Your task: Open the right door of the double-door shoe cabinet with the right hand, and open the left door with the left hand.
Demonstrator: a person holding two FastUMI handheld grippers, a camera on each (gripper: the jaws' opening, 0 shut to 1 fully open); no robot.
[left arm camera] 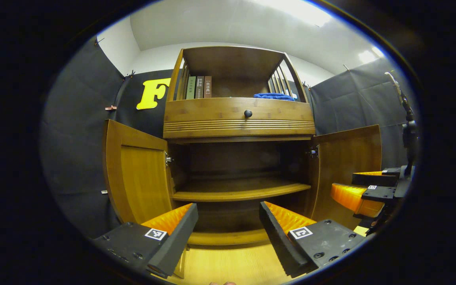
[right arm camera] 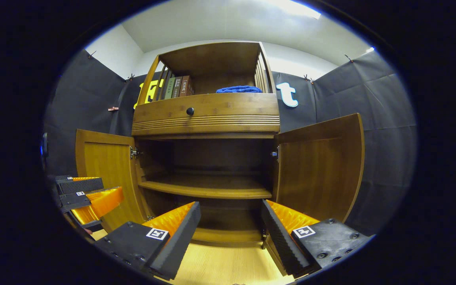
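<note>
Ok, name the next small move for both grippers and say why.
Probably just draw both grippers back. The left door and right door already stand swung wide, baring the inner shelf, and the left gripper and right gripper hang open, gripping nothing.

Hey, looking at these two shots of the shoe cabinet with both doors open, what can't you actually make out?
- Bottom compartment under the inner shelf: left gripper view, dark, partly behind the left tool; same in right gripper view behind the right tool.
- Book spines: lettering too small.
- Blue cloth: mostly hidden behind the drawer front.
- Door outer faces and handles: turned away.
</note>
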